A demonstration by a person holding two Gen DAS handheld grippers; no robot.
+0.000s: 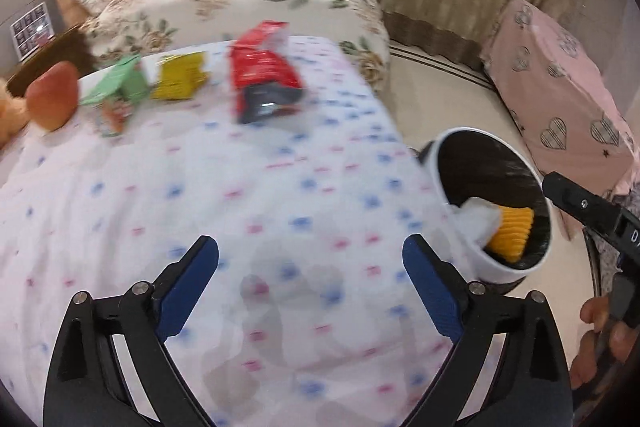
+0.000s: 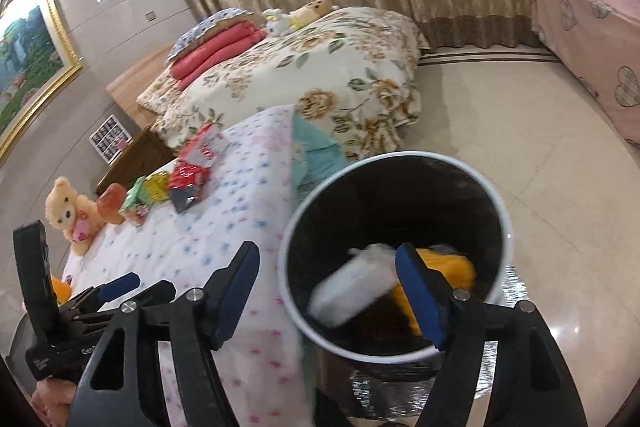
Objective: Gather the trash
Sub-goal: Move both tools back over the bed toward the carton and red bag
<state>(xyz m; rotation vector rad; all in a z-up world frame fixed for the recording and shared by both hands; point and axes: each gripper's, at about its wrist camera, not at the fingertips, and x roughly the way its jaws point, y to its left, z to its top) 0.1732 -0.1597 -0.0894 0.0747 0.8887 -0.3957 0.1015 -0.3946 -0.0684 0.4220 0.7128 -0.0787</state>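
Both grippers are seen with jaws spread and nothing pinched: the left gripper (image 1: 310, 283) is held over the dotted bedspread (image 1: 200, 195), the right gripper (image 2: 328, 291) over the bin (image 2: 298, 219) beside the bed, where white and yellow trash (image 2: 352, 291) already lies. Remaining trash sits far ahead of the left jaws: a red packet (image 1: 262, 73), long axis pointing roughly away from them, with a yellow packet (image 1: 180, 81) and green carton (image 1: 120, 87) to its left. The left gripper is judged nearer, so a forward reach is expected.
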